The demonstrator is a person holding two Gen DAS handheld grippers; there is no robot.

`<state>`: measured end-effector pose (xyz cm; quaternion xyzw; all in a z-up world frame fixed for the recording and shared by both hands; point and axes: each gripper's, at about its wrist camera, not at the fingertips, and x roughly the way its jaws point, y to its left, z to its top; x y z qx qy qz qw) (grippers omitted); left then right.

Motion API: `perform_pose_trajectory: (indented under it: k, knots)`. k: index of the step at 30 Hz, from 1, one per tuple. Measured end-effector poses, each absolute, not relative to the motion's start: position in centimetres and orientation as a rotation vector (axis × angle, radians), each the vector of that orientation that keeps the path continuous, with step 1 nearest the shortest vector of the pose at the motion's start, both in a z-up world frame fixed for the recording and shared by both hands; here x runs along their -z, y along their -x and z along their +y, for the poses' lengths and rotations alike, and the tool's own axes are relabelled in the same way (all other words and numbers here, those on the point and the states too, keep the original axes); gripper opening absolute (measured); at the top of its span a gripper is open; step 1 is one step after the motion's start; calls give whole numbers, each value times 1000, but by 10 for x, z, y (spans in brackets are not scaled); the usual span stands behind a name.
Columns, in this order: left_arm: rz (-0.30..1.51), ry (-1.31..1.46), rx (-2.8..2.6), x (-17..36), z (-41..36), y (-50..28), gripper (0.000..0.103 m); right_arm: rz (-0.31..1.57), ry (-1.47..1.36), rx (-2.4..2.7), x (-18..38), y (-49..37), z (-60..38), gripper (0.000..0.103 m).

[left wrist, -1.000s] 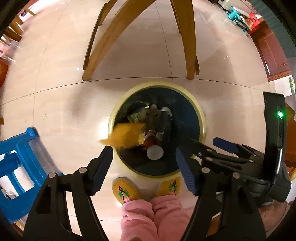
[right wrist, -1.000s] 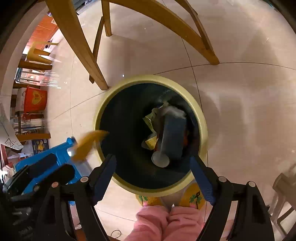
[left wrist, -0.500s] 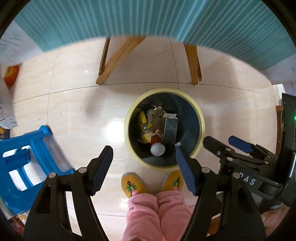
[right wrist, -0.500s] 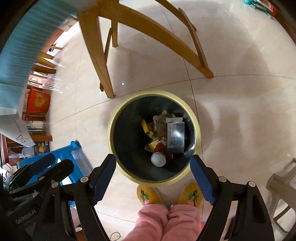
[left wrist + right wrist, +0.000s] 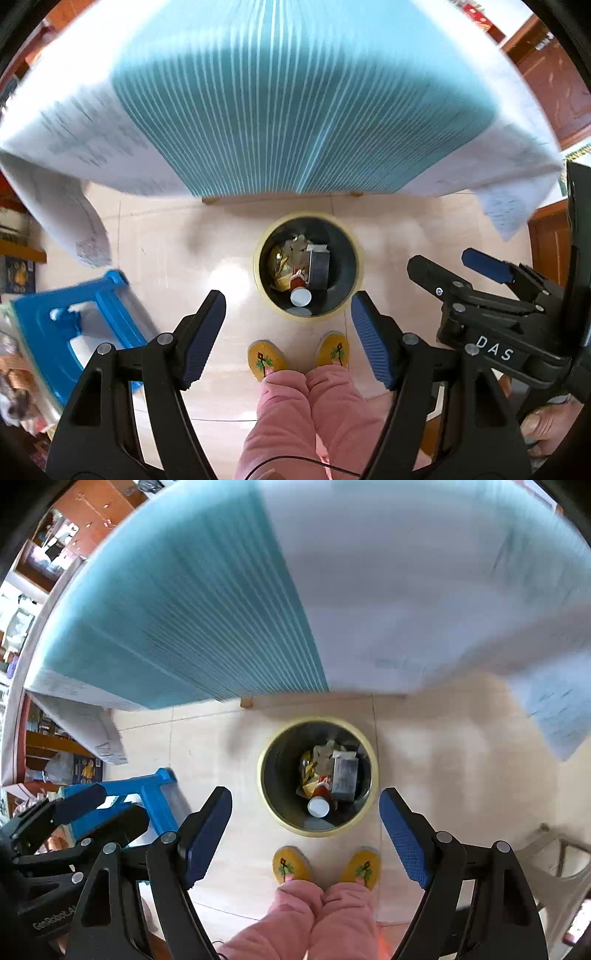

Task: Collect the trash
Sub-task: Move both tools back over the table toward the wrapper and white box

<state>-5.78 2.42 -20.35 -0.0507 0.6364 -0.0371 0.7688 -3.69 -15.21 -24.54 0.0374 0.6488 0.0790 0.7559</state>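
A round bin with a pale yellow rim [image 5: 258, 275] [image 5: 373, 775] stands on the tiled floor below both grippers. It holds trash: a yellow wrapper [image 5: 277, 260], a grey carton [image 5: 318, 264] [image 5: 344, 775], a red cup with a white base [image 5: 301, 295] [image 5: 318, 805] and crumpled paper. My left gripper [image 5: 288, 332] is open and empty, high above the bin. My right gripper [image 5: 306, 840] is open and empty too. It also shows in the left wrist view [image 5: 476, 269], and the left one in the right wrist view [image 5: 74, 812].
A table with a teal striped cloth [image 5: 295, 103] [image 5: 192, 602] and white papers fills the top of both views. A blue plastic stool [image 5: 88, 321] [image 5: 155, 794] stands left of the bin. The person's yellow slippers [image 5: 264, 356] stand just before the bin. A grey stool [image 5: 561, 856] is at the right.
Both grippers have risen well above the bin, which looks smaller. The yellow wrapper fell from beside the left gripper into the bin. The tabletop has come into view.
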Motion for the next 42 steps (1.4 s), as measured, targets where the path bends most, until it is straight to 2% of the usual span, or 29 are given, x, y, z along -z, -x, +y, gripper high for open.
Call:
perform_pose_trajectory:
  k: [9,17,23,32,42]
  knots:
    - [1229,72,118,72,43,66,67,1308,-47,-211,110,49,-132,83]
    - [1087,18,164,-10,54,59,68,1168,-48,-174,12,50,-132,83]
    - [981,0,184,-54,59,48,67,1057,-84,-118,-36,45,-134,83]
    - [957,-1,207,-71,66,29,67,996,-79,-129,-62,22,-127,83]
    - [964,33,130,-69,69,-35,67,1004,-63,-248,-49,-51,-116,83]
